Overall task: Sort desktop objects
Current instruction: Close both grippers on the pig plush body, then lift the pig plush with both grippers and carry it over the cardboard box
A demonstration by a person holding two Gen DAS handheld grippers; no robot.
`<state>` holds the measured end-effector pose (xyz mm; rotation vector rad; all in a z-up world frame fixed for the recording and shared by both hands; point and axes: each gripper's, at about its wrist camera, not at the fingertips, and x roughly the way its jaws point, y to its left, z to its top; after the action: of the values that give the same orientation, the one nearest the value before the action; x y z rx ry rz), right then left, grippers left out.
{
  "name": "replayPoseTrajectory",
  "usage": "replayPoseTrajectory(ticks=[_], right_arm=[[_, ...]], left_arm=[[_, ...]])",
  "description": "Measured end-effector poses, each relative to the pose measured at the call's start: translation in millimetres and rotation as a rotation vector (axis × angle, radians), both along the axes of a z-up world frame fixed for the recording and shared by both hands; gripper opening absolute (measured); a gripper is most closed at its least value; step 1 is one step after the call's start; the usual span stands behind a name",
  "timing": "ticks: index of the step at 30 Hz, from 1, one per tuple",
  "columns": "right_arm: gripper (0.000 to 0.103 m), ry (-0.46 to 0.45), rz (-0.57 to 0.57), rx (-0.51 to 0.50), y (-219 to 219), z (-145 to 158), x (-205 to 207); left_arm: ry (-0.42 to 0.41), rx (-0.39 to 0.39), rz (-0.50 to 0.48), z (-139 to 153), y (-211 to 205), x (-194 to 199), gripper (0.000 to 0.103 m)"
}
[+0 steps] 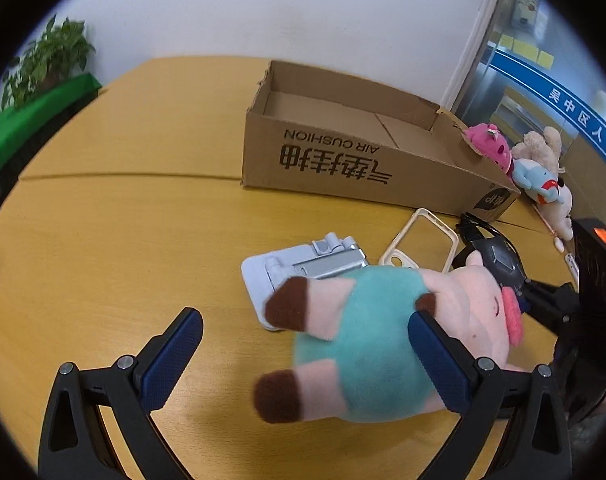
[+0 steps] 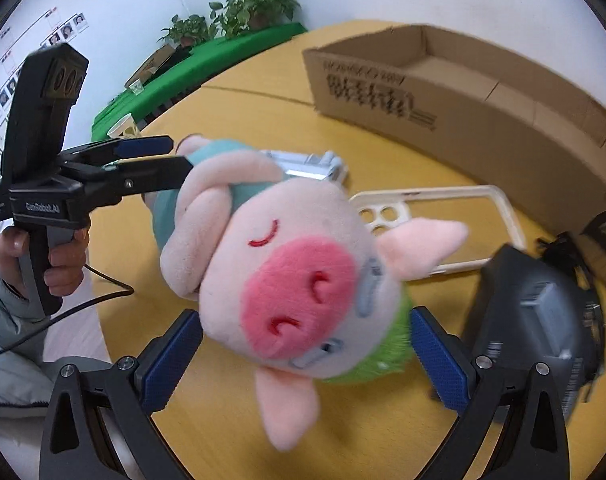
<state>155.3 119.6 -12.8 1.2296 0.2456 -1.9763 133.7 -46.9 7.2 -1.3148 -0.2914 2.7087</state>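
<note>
Plush pig (image 2: 287,280) lying crosswise between two grippers.
Left gripper (image 1: 307,344) wide, around its body; right gripper (image 2: 307,344) wide, facing its snout.

A pig plush toy (image 1: 383,332) in pink with a teal shirt, brown hooves, a darker pink snout and stitched red closed eyes lies on its side on the wooden table, legs pointing left in the left wrist view. Just behind it lies a folded silver phone stand (image 1: 303,268), partly hidden by the toy, and beside that a cream, empty phone case (image 1: 419,240) lying flat. An open cardboard box (image 1: 367,140), printed "AIR CUSHION" upside down, stands farther back. A black device (image 2: 535,320) lies right of the pig.
</note>
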Motion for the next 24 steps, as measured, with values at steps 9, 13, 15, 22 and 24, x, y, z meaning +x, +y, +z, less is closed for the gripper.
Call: replayPoseTrajectory(ticks=[9, 13, 15, 22, 24], right_arm=[[0.103, -0.076, 0.005, -0.085, 6, -13, 6], [0.103, 0.007, 0.039, 0.001, -14, -20, 22], [0.102, 0.003, -0.002, -0.032, -11, -20, 19], [0.087, 0.038, -0.053, -0.065, -7, -6, 11], [0.087, 0.066, -0.062, -0.082, -5, 7, 7]], left_arm=[[-0.079, 0.238, -0.008, -24, -28, -10, 0.103], [-0.118, 0.343, -0.048, -36, -25, -16, 0.102], [-0.117, 0.362, -0.071, -35, -26, -14, 0.098], [-0.074, 0.344, -0.148, -11, -12, -15, 0.067], [-0.049, 0.357, -0.155, 0, -13, -19, 0.066]])
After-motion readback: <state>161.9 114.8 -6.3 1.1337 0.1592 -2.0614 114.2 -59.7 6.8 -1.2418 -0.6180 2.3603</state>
